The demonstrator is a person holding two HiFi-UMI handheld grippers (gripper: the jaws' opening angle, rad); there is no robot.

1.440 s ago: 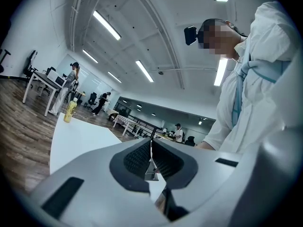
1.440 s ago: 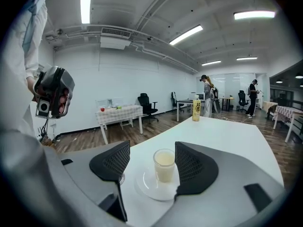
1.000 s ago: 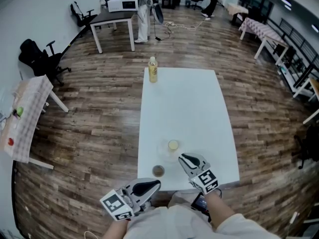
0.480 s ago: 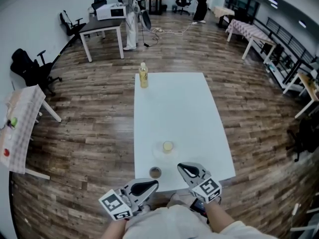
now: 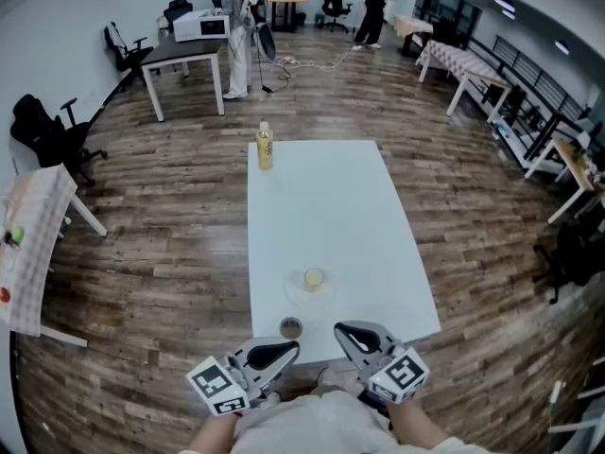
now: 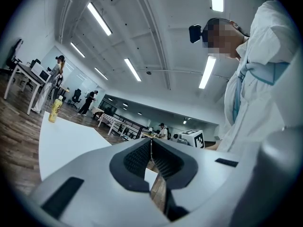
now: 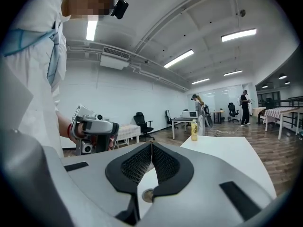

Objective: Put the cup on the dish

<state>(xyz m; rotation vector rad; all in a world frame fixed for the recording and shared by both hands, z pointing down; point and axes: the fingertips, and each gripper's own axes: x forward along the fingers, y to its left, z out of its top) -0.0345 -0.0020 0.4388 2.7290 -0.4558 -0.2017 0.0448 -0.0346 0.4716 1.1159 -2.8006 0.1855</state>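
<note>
A small yellowish cup (image 5: 314,277) stands upright on a clear glass dish (image 5: 301,294) near the front of the white table (image 5: 321,206). My right gripper (image 5: 341,329) is shut and empty over the table's front edge, to the right of the cup and nearer to me, not touching it. In the right gripper view its pads (image 7: 142,162) meet with nothing between them. Off the front edge to the left, my left gripper (image 5: 290,348) is also shut and empty, its pads (image 6: 138,157) closed together.
A small brown round object (image 5: 290,327) lies at the table's front edge between the grippers, also seen below the right jaws (image 7: 148,196). A yellow drink bottle (image 5: 264,147) stands at the far left corner. Desks, chairs and standing people fill the room behind.
My right gripper has drawn back from beside the cup toward the table's front edge. The head view has shifted, so the table sits a little lower left. The cup stays on the dish.
</note>
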